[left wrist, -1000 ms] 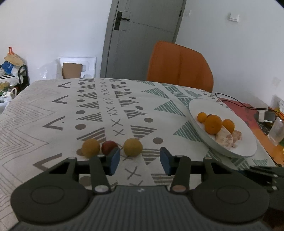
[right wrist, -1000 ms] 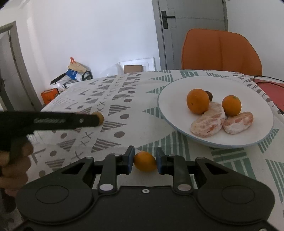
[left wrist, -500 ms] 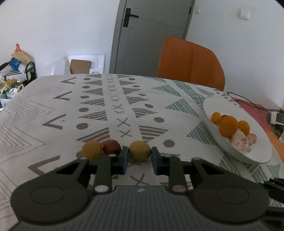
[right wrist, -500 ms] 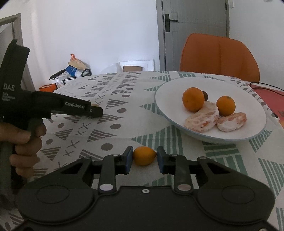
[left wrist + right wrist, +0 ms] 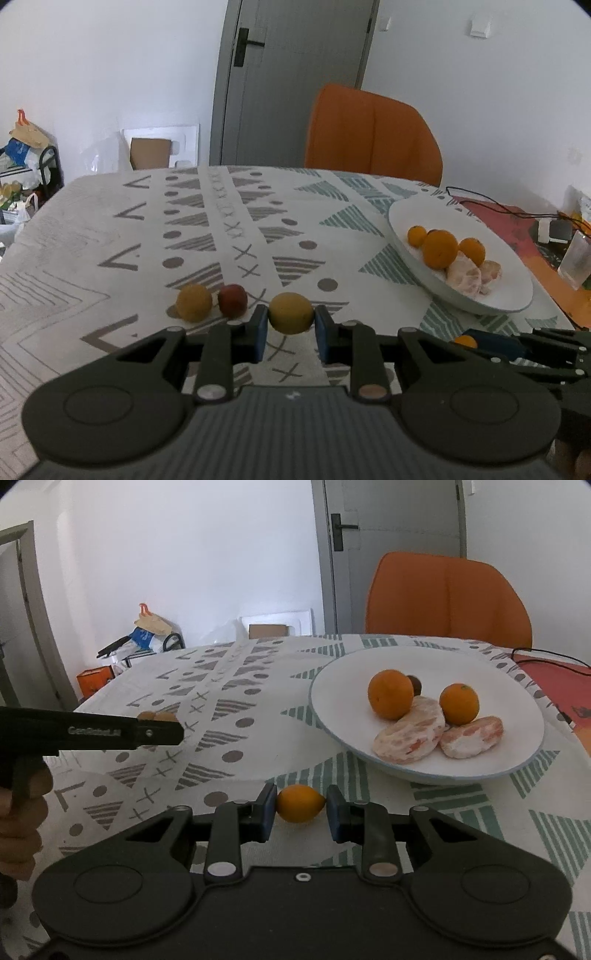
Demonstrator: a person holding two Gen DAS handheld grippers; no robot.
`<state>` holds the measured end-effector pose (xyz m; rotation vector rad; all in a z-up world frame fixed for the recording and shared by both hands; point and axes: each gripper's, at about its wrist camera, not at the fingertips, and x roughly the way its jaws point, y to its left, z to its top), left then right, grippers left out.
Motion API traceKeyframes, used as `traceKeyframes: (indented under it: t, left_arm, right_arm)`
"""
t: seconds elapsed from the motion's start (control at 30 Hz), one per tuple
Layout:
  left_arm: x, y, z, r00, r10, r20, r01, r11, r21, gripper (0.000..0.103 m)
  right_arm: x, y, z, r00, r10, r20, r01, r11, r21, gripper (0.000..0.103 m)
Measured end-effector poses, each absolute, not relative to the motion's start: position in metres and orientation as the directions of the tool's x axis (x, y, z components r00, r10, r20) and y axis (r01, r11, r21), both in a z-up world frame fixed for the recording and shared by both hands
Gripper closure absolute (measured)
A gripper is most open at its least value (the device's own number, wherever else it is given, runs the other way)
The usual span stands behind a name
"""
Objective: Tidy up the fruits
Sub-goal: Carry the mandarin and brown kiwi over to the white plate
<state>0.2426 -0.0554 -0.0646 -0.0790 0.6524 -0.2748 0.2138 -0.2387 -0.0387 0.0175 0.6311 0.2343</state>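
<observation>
Yellow fruit [image 5: 290, 313] is sitting clamped in the left gripper [image 5: 290, 332], well left of the plate [image 5: 517, 280], while the right gripper [image 5: 301, 812] is pinching a small orange [image 5: 301, 804] nearer it.

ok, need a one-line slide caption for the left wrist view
Left gripper shut on a yellow fruit beside a yellow fruit and a red one, white plate of oranges at right.
</observation>
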Motion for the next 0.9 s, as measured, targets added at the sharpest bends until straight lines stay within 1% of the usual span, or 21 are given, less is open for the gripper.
traceKeyframes:
  t: [0.2, 0.4, 0.73, 0.9]
  left_arm:
    - [0.232, -0.061, -0.054, 0.773, -0.284, -0.567, 0.244, 0.959, -0.147, 0.078]
    - [0.22, -0.066, -0.038, 0.795, -0.294, -0.531, 0.259, 0.955, -0.143, 0.078]
    - [0.201, -0.083, -0.02, 0.815, -0.306, -0.492, 0.282, 0.951, -0.123, 0.078]
    - [0.188, -0.092, -0.016, 0.826, -0.307, -0.472, 0.279, 0.951, -0.13, 0.078]
  right_arm:
    - [0.206, -0.245, -0.029, 0.798, 0.225, -0.56, -0.196, 0.974, 0.113, 0.076]
    - [0.197, -0.246, -0.016, 0.814, 0.241, -0.529, -0.219, 0.97, 0.105, 0.076]
    - [0.175, -0.265, 0.0, 0.847, 0.227, -0.481, -0.195, 0.974, 0.116, 0.076]
    - [0.161, -0.276, 0.003, 0.857, 0.206, -0.473, -0.181, 0.978, 0.1, 0.076]
